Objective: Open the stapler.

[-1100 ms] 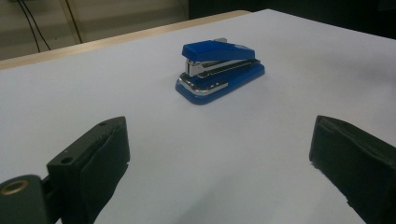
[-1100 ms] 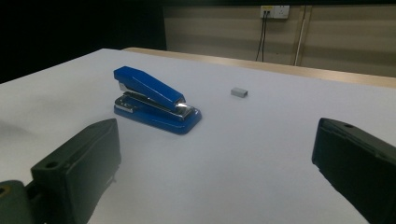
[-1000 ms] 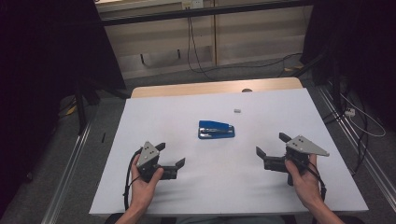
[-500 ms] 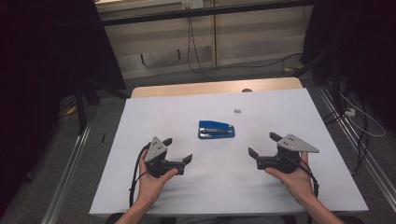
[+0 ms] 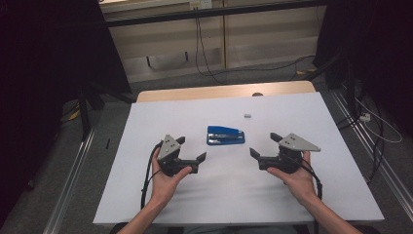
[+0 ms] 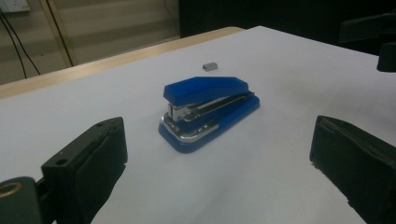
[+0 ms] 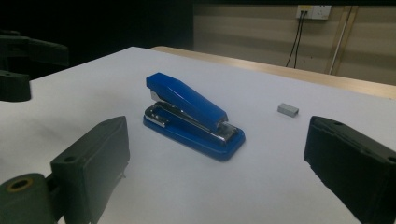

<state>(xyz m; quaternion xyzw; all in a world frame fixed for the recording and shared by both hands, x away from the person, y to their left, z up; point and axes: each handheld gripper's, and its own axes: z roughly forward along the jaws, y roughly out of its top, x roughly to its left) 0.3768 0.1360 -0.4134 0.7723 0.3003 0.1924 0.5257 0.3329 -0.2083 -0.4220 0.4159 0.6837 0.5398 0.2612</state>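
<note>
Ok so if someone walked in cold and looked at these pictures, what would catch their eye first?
Most likely the blue stapler, lying alone near the middle of the white table. Next, the two black grippers aimed at it from either side: the left gripper and the right gripper, both with jaws open and nothing between them. A small grey block of staples lies just beyond the stapler.
</note>
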